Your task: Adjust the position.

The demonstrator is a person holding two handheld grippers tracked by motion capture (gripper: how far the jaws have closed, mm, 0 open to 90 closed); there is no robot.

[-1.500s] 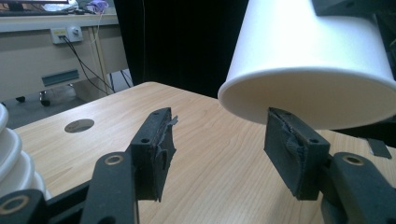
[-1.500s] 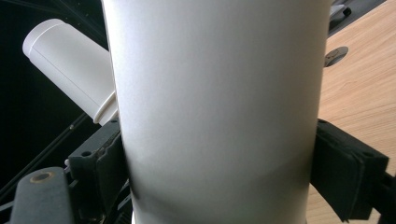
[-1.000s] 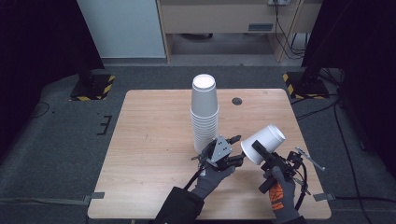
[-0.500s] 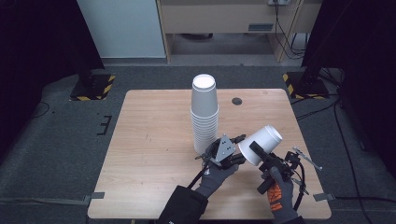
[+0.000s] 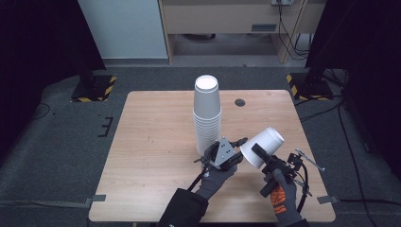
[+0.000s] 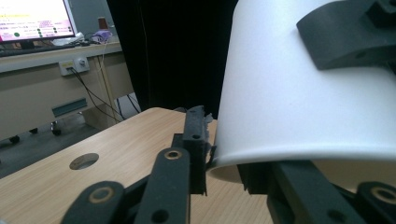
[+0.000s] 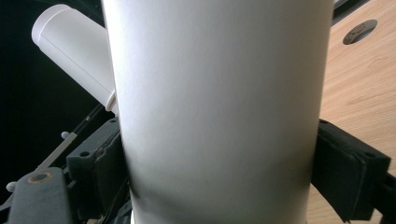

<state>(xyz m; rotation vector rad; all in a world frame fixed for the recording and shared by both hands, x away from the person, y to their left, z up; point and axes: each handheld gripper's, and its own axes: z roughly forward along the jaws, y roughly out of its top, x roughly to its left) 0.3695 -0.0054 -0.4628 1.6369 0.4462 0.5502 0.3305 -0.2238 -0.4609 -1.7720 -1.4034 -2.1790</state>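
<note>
A tall stack of white cups [image 5: 207, 113] stands upside down at the table's middle. To its right, above the table, my right gripper [image 5: 261, 155] is shut on a single white cup [image 5: 264, 144], tilted with its base up and away. In the right gripper view that cup [image 7: 219, 93] sits between both pads [image 7: 100, 156]. My left gripper [image 5: 236, 147] meets the cup's rim from the left. In the left gripper view its jaws stand on either side of the rim wall [image 6: 219, 163], pinching it, with the cup [image 6: 299, 88] above.
The wooden table [image 5: 151, 142] has a round cable hole [image 5: 240, 102] at the back right. The cup stack [image 7: 70, 42] lies just behind the left gripper. Dark stands with yellow-black bases [image 5: 93, 90] sit on the floor beyond the table.
The held cup has tipped slightly down and left toward the left gripper, which has edged closer onto its rim. The stack has not moved.
</note>
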